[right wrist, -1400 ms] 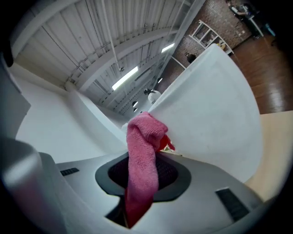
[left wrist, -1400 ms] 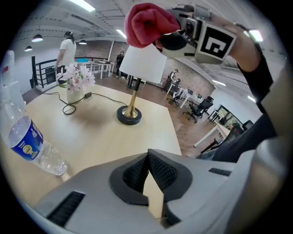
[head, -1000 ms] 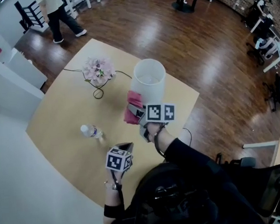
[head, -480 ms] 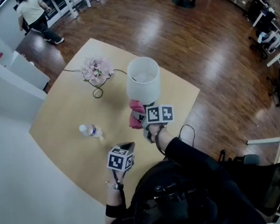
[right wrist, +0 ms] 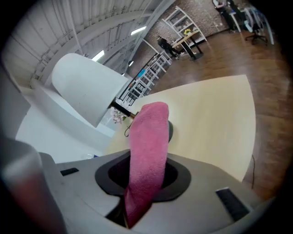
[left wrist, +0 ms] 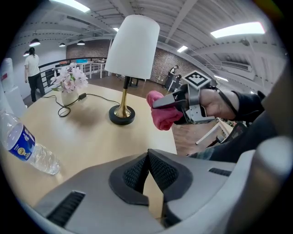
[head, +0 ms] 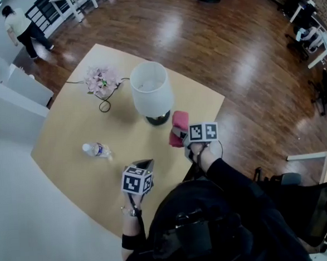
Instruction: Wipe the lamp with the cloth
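A table lamp with a white shade (head: pixel 149 88) (left wrist: pixel 132 45) (right wrist: pixel 87 91) and a round black base (head: pixel 158 119) (left wrist: pixel 122 115) on a brass stem stands near the middle of the table. My right gripper (head: pixel 179 133) (right wrist: pixel 144 183) is shut on a pink cloth (head: pixel 180 126) (left wrist: pixel 162 114) (right wrist: pixel 146 151), held just right of the lamp base and apart from the shade. My left gripper (head: pixel 146 166) (left wrist: pixel 147 176) hangs shut and empty over the near part of the table.
On the light wooden table (head: pixel 76 155) a plastic water bottle (head: pixel 95 150) (left wrist: pixel 25 148) lies on its side at the left. A pot of pink flowers (head: pixel 101 80) (left wrist: pixel 69 84) and a black cable (head: pixel 103 106) sit behind the lamp. A person (head: pixel 22 28) walks far off.
My right gripper has come down and to the right with the pink cloth, away from the lampshade to beside the base. The left gripper has hardly moved.
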The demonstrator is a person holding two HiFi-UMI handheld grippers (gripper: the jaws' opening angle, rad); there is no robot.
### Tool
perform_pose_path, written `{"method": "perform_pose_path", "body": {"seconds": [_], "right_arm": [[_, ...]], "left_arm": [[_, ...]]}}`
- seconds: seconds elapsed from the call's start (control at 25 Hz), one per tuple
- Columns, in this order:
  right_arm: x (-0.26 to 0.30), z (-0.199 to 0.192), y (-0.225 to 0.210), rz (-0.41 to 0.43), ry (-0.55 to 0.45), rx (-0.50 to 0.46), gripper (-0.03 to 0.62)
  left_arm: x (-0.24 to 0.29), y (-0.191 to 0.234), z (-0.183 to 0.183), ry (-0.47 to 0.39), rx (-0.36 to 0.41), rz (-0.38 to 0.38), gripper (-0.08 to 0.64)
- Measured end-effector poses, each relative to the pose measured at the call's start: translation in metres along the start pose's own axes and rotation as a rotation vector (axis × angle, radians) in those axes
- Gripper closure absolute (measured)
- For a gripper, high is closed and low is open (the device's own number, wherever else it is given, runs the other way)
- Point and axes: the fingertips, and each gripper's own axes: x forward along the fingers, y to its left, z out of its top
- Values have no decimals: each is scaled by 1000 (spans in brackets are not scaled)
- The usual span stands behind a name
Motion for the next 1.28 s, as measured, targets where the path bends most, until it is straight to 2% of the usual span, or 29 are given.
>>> {"method": "perform_pose_path", "body": {"seconds": [0.12,0.24,0.4,0.76,0.88,1.08,1.28], "right_arm": [[5,7,-26,-6,40,-101,499],[21,17,-51,-6,131,-235,494],[43,52,-74,1,198,-386,491],[110,118,-52,213,305,-742,489],[136,132,-36,296,318,-800,489],[169,138,-9,424,328,-820,489],[183,121,-15,424,372,-873,489]], "left_arm": [[3,-6,1,7,-16,22,560],[8,-12,-2,36,-47,50,560],[16,-25,-2,74,-99,89,560],[34,-42,12,119,-257,204,560],[33,-45,11,135,-323,254,560],[36,-59,5,150,-420,299,560],[41,-68,4,179,-449,303,560]]}}
